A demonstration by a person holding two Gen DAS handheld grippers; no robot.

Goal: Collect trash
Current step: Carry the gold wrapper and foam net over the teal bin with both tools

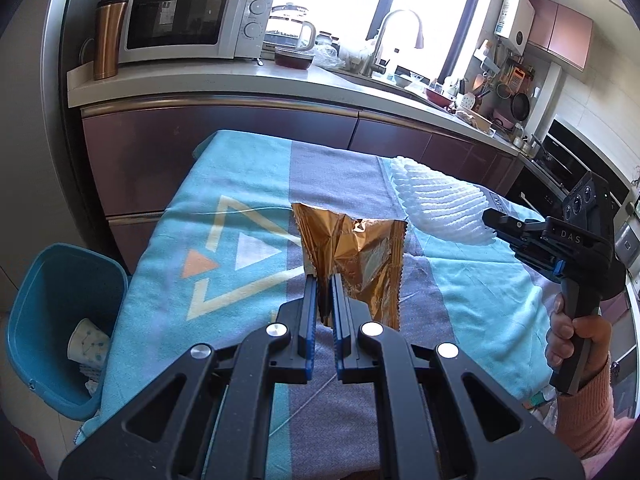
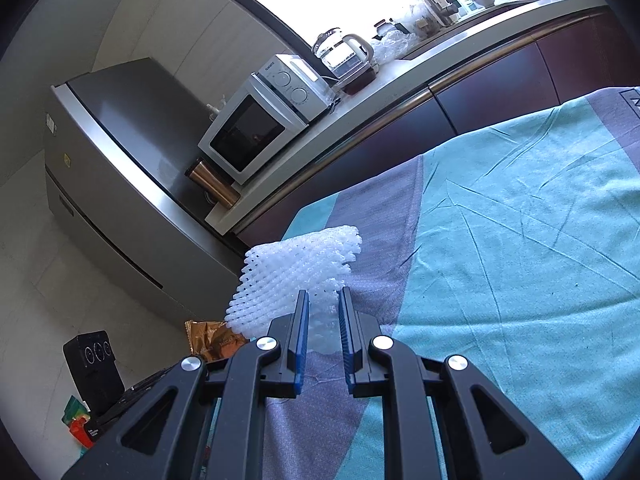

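My left gripper [image 1: 323, 280] is shut on a crumpled gold foil wrapper [image 1: 356, 256], which stands up from the jaws above the cloth-covered table [image 1: 248, 184]. A white foam net sleeve [image 2: 296, 272] is pinched in my right gripper [image 2: 324, 296] and sticks out past the fingertips. From the left wrist view the same foam net [image 1: 436, 204] hangs at the right, with the right gripper [image 1: 492, 220] behind it in a person's hand [image 1: 568, 332]. The right wrist view catches the gold wrapper [image 2: 212, 338] low at the left. A blue bin [image 1: 60, 320] stands on the floor left of the table.
The blue bin holds a white paper cup [image 1: 88, 344] and other scraps. Behind the table runs a counter [image 1: 240, 80] with a microwave [image 1: 180, 20], a copper tumbler [image 1: 108, 36], a kettle [image 1: 288, 28] and a sink tap [image 1: 396, 28]. A fridge [image 2: 120, 148] stands at the counter's end.
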